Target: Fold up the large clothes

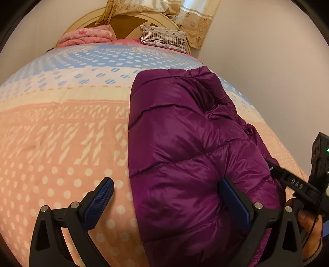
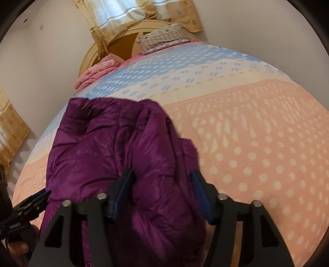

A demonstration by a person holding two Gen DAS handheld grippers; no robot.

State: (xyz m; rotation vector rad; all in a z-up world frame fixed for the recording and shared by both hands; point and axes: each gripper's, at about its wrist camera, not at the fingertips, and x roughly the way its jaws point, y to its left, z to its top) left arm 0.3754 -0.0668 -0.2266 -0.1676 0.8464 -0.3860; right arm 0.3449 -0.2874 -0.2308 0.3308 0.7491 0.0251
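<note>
Purple jacket (image 1: 185,143) folded lengthwise on the quilt (image 1: 61,133).
Right gripper (image 2: 162,195) straddles its near end, released; left gripper (image 1: 166,197) spread wide alongside.

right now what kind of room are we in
Most likely a bedroom: a purple puffer jacket lies on a bed's dotted quilt, with a pillow against a rounded headboard and curtains behind.

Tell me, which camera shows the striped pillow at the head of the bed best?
The left wrist view: the striped pillow sits near centre, fairly sharp. The right wrist view shows the same pillow tilted and slightly blurred.
</note>
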